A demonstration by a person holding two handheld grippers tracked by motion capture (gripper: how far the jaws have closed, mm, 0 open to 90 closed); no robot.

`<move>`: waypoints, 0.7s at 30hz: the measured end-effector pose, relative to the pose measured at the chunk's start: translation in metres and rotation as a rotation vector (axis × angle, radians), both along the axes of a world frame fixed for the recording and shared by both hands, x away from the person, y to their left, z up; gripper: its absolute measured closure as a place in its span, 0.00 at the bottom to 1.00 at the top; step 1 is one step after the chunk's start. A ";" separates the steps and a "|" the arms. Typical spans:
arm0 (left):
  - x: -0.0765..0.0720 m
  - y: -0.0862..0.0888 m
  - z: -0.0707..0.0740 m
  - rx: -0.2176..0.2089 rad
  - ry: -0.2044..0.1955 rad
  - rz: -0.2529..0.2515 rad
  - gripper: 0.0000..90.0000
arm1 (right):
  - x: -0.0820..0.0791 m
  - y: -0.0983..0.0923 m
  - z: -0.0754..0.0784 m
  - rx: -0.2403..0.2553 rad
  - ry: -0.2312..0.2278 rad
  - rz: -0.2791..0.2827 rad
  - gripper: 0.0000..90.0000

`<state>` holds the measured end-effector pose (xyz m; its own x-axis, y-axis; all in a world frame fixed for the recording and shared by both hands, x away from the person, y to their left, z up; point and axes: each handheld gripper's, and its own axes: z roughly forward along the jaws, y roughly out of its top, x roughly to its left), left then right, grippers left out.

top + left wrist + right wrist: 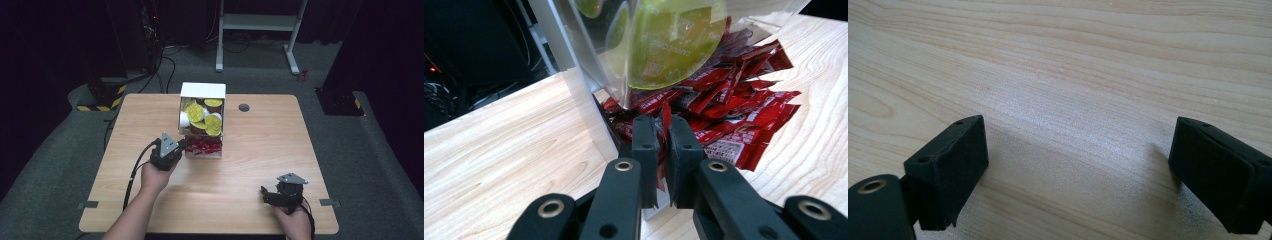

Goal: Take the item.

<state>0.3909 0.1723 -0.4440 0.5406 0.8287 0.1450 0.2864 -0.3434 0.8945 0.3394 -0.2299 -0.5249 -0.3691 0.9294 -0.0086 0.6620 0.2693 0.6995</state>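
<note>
Red sachets (pixel 729 125) spill from the bottom opening of a clear dispenser (pixel 202 120), there to be picked. The left gripper (pixel 663 145) has its jaws pinched on one sachet's edge, the pile lying just beyond the tips. The right gripper (pixel 1078 170) rests on the bare table (pixel 1058 60), jaws spread wide, likely waiting.

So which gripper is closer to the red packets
Left. The left gripper is shut on a red packet at the dispenser; the right gripper sits open near the table's front edge.
</note>
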 end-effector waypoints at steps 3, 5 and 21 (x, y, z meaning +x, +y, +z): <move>-0.002 0.005 -0.001 -0.025 0.004 -0.007 0.94 | 0.000 0.000 0.000 0.000 0.000 0.000 0.10; -0.003 0.008 -0.001 -0.050 0.007 -0.007 0.94 | 0.000 0.000 0.000 0.001 0.001 -0.001 0.10; -0.010 0.019 0.004 -0.138 0.018 0.011 0.94 | 0.000 0.000 0.000 0.001 0.001 -0.001 0.10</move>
